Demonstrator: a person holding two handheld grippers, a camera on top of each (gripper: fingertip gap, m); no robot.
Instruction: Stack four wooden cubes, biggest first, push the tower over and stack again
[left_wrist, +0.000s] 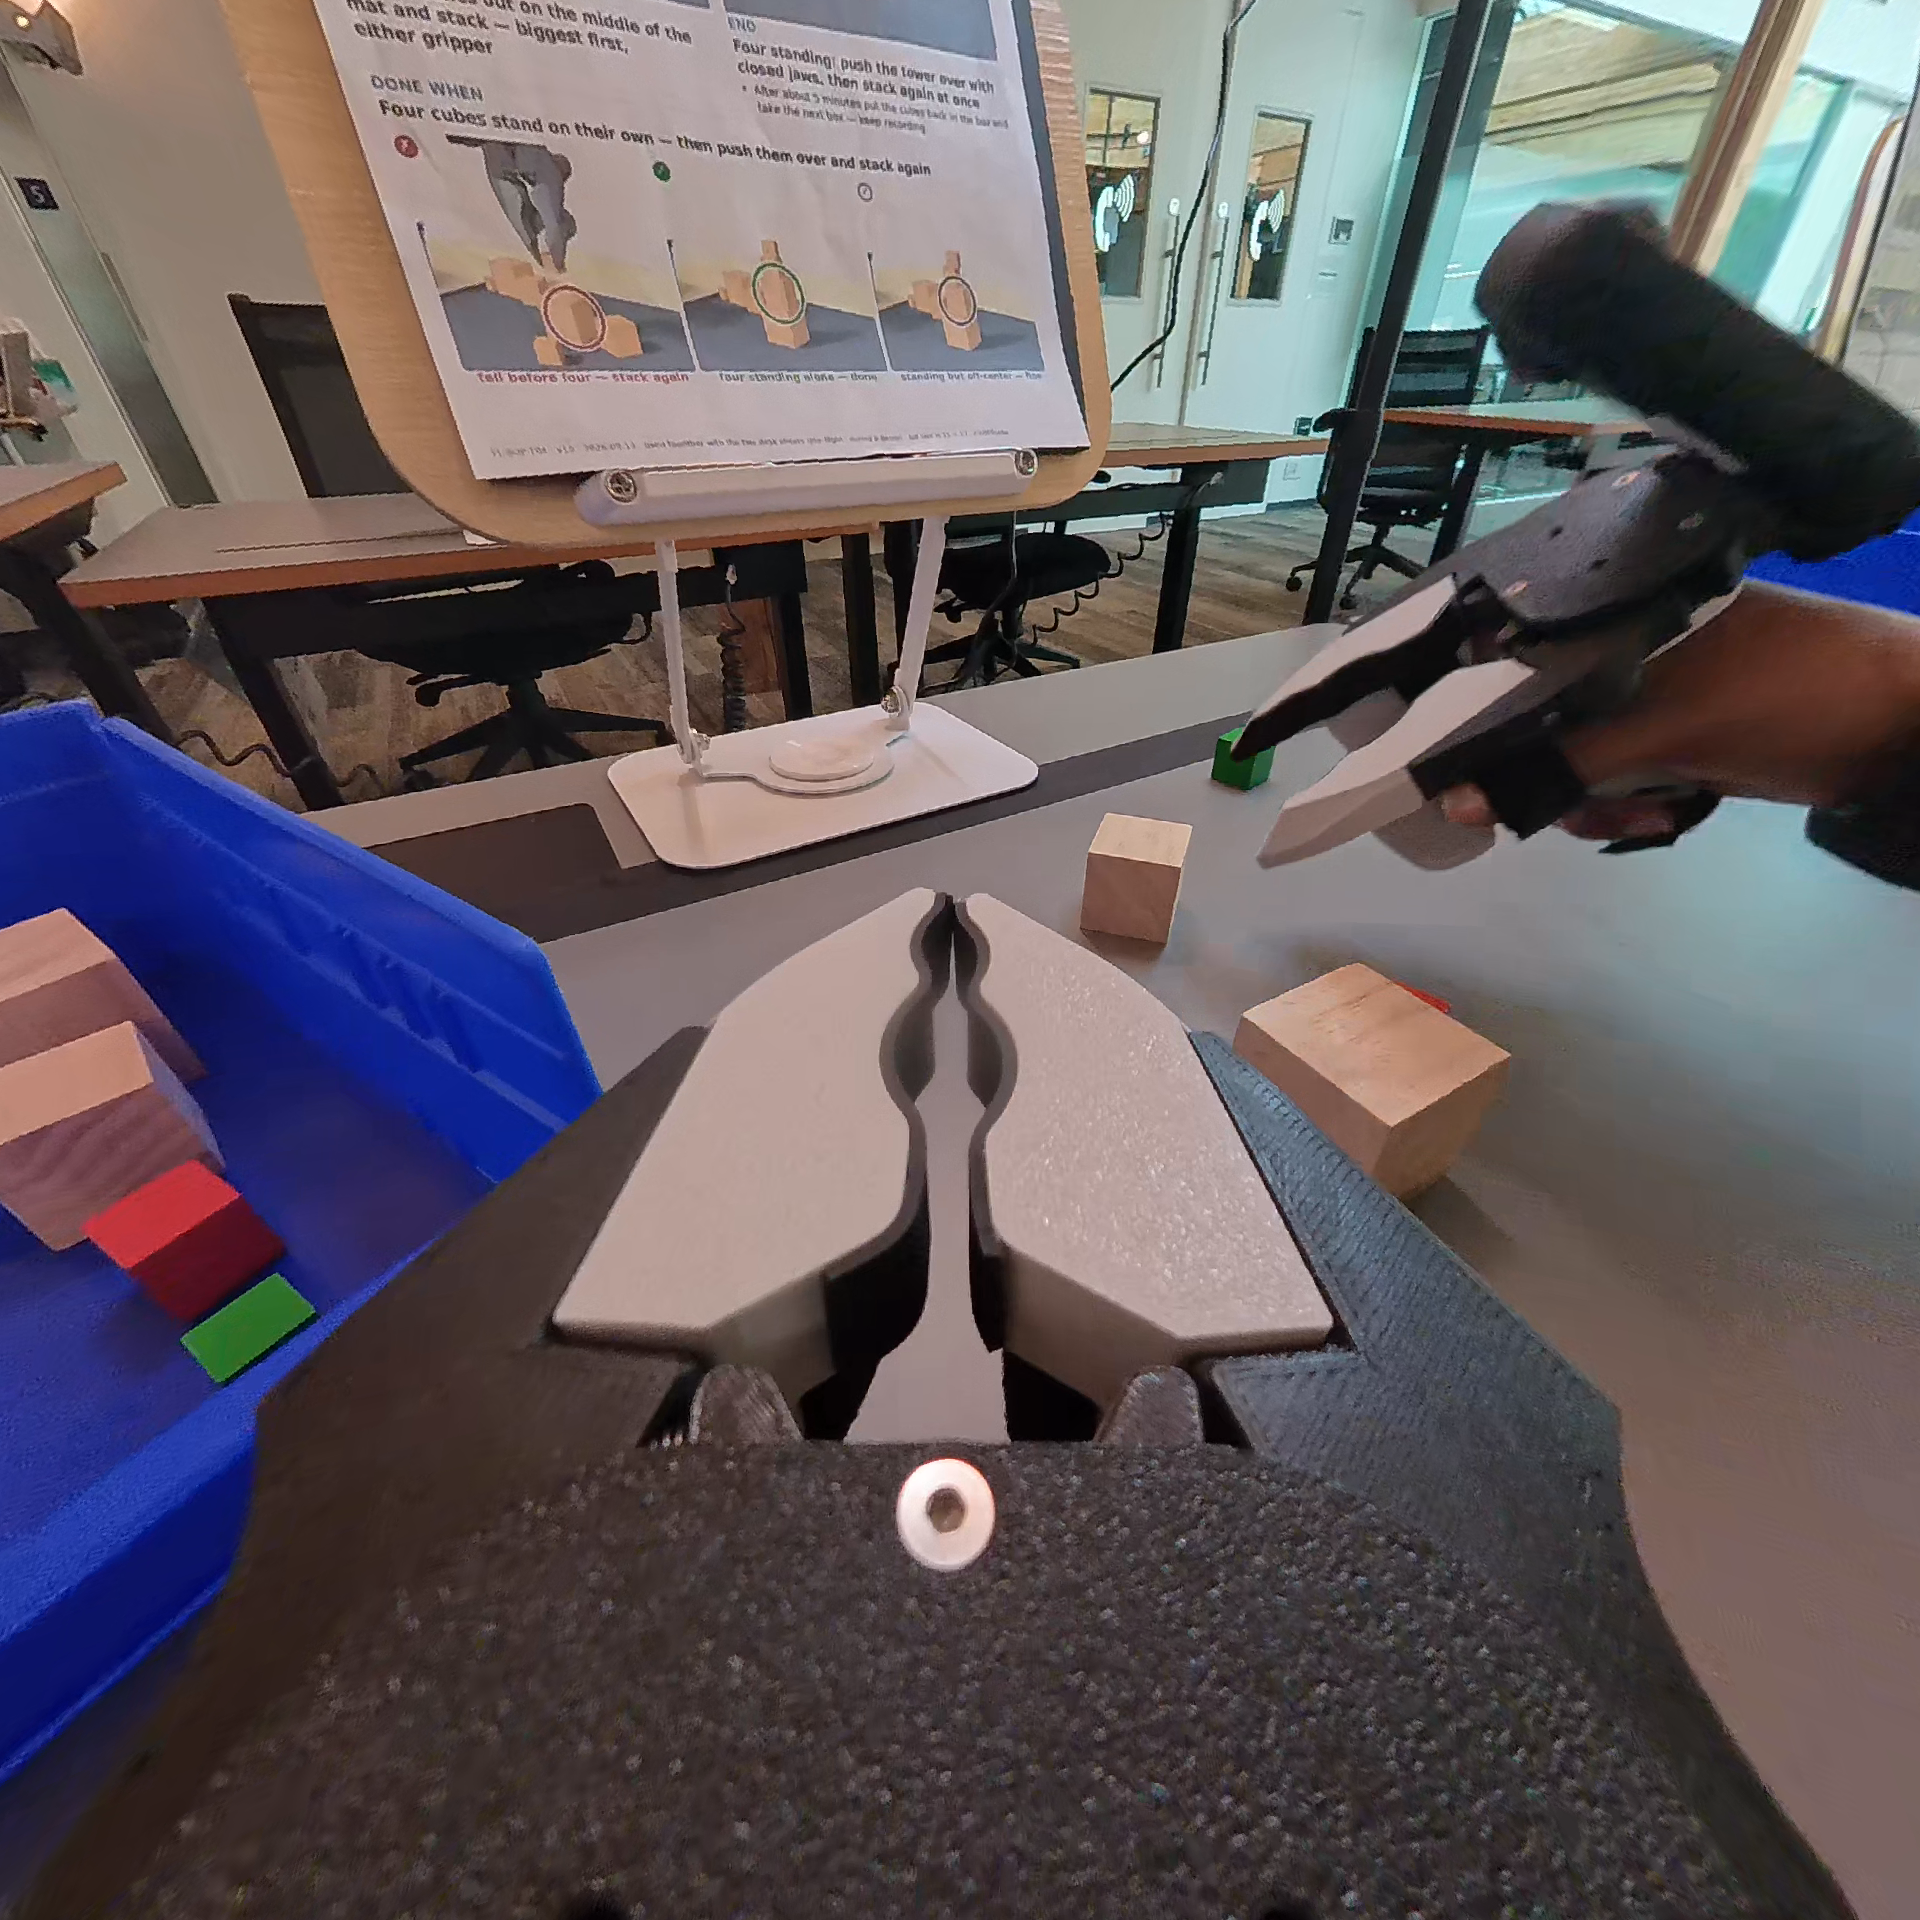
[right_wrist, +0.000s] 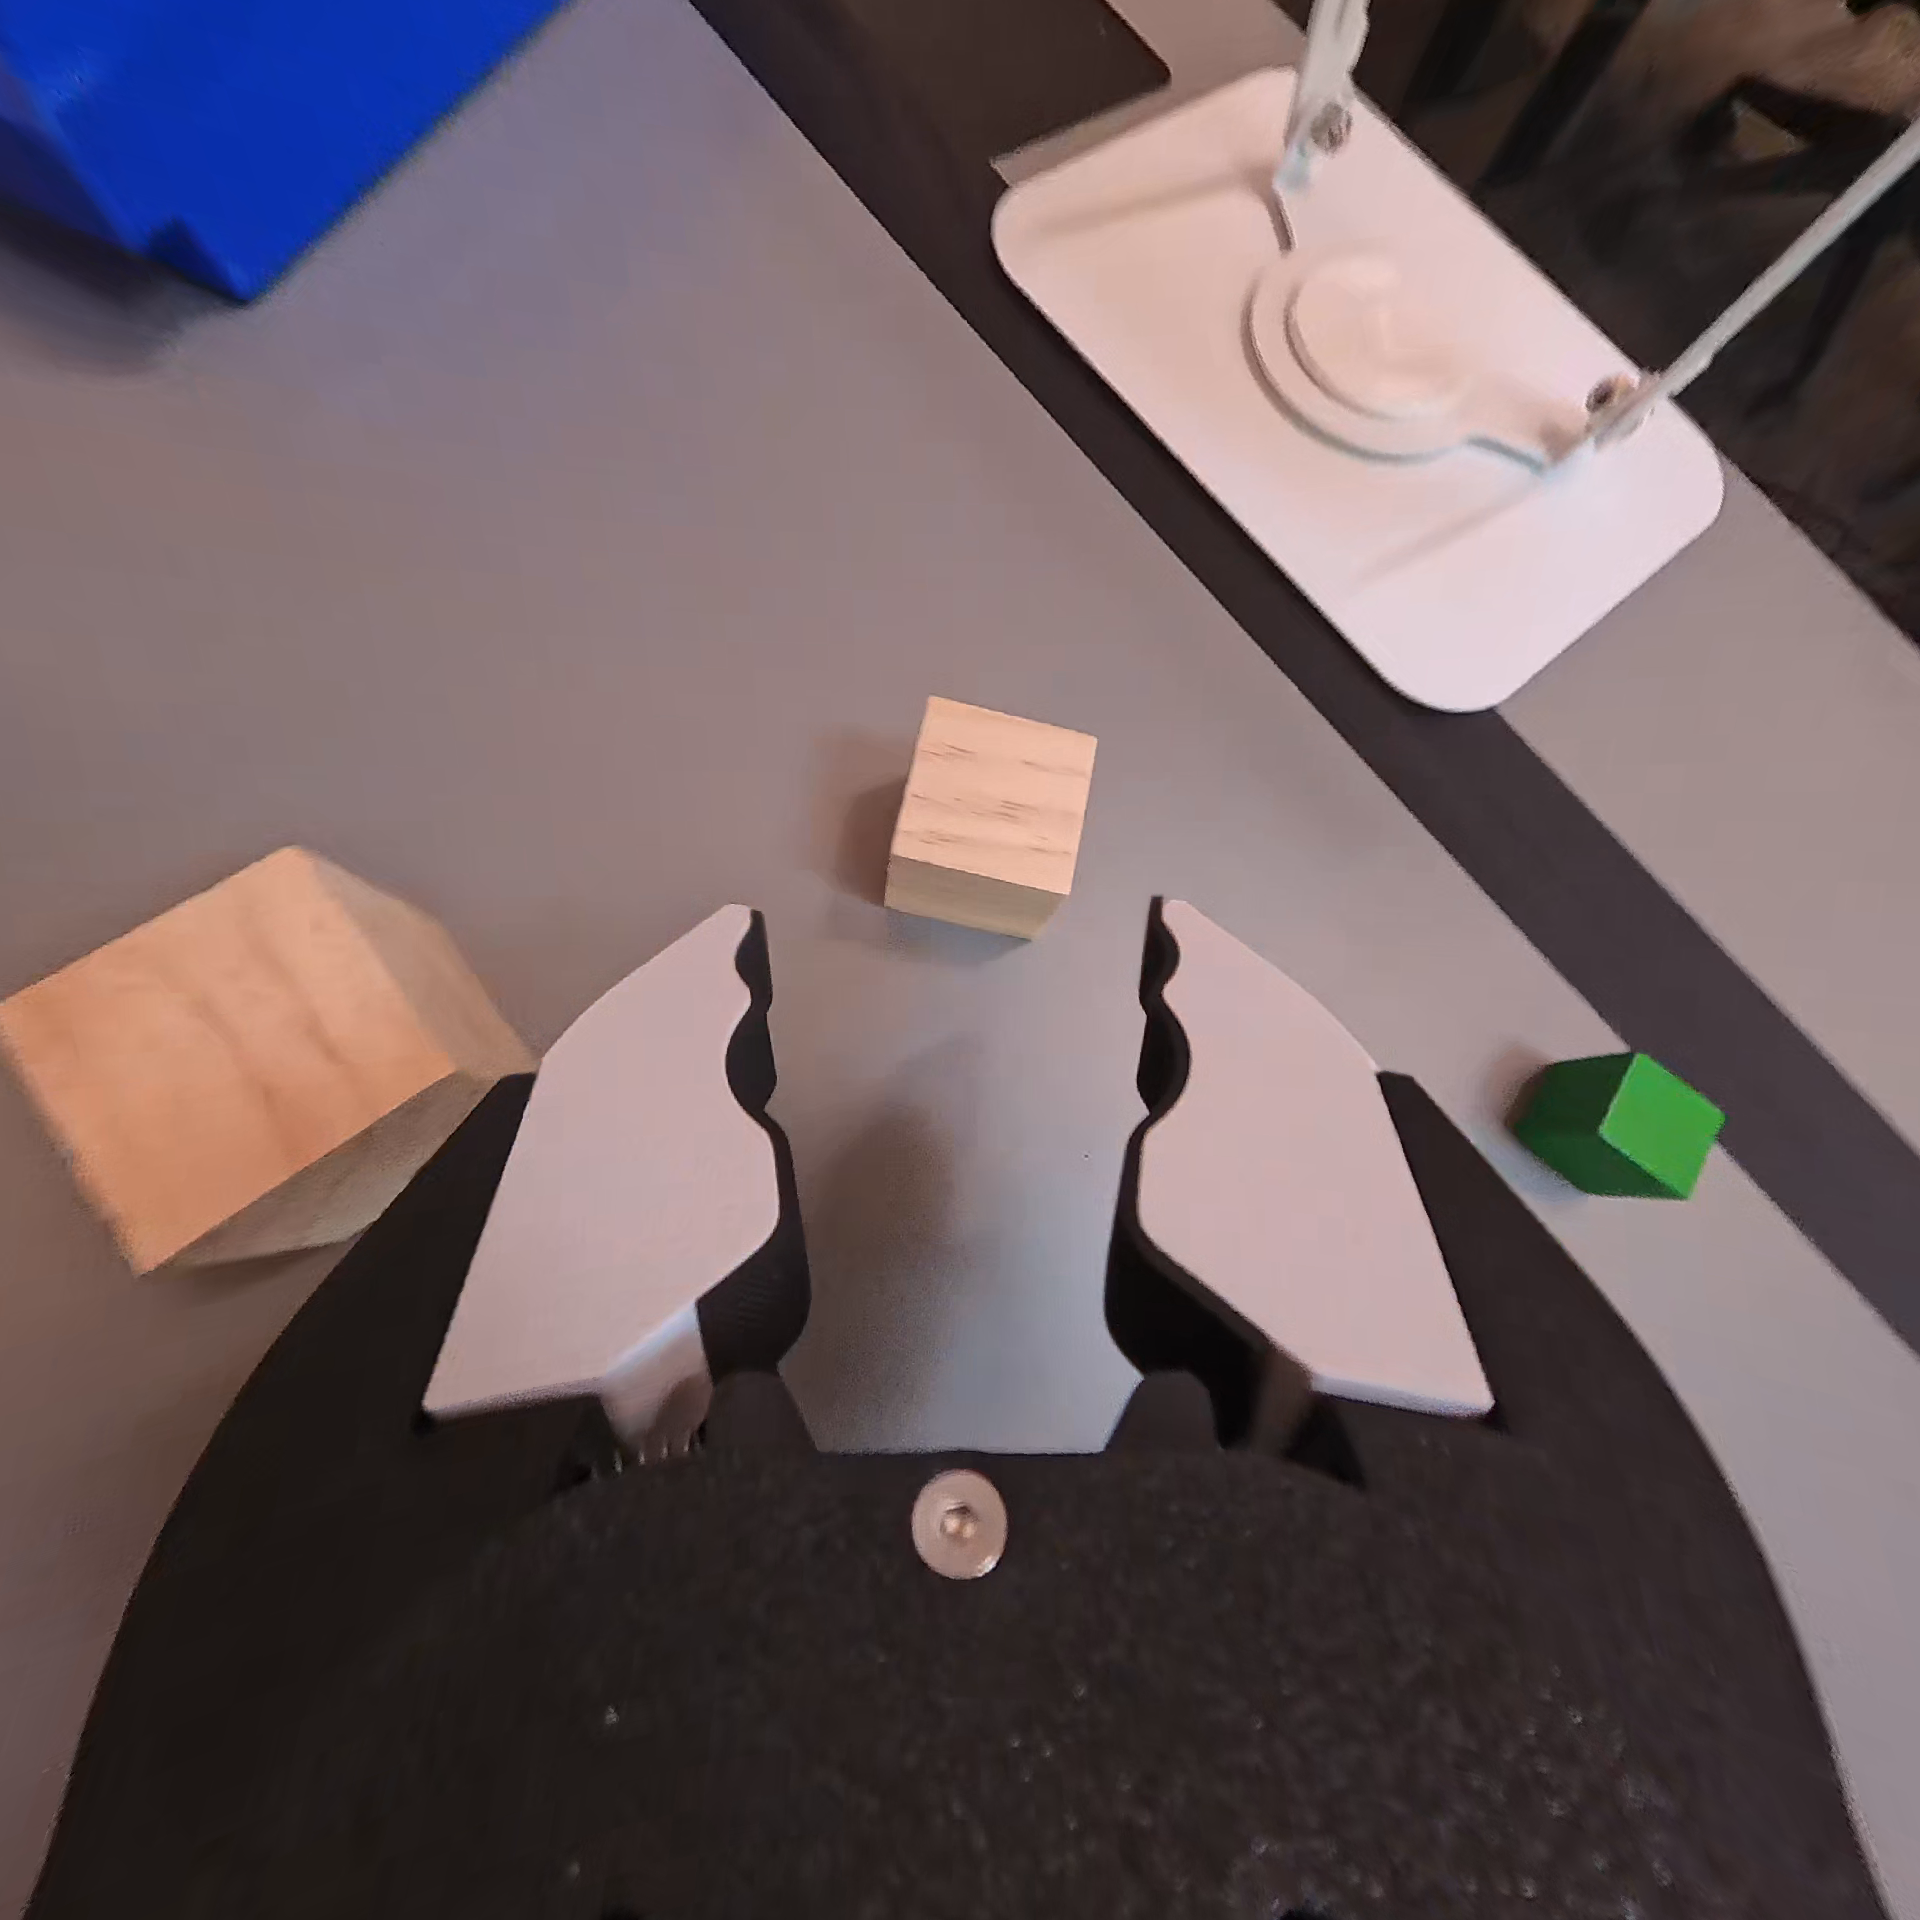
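Note:
My left gripper (left_wrist: 951, 909) is shut with nothing between its pads, held above the grey table (left_wrist: 1662, 1351) beside a blue bin (left_wrist: 364, 987). My right gripper (right_wrist: 954, 920) is open and empty, hovering just short of a small wooden cube (right_wrist: 987, 816); it also shows in the left wrist view (left_wrist: 1262, 800), held by a hand. The small wooden cube (left_wrist: 1135, 876) stands ahead of my left gripper. A large wooden cube (left_wrist: 1371, 1070) (right_wrist: 223, 1049) lies to the right of my left gripper, with a bit of something red (left_wrist: 1423, 1000) behind it. A small green cube (right_wrist: 1616, 1127) (left_wrist: 1242, 764) sits near the dark strip.
The blue bin holds two wooden cubes (left_wrist: 83, 1081), a red cube (left_wrist: 182, 1231) and a green cube (left_wrist: 249, 1325). A white stand base (left_wrist: 821, 779) (right_wrist: 1351, 384) carries an instruction sheet on a board (left_wrist: 707, 239). Office desks and chairs stand beyond the table. One gripper's finger ends stand about 20 cm off the other's.

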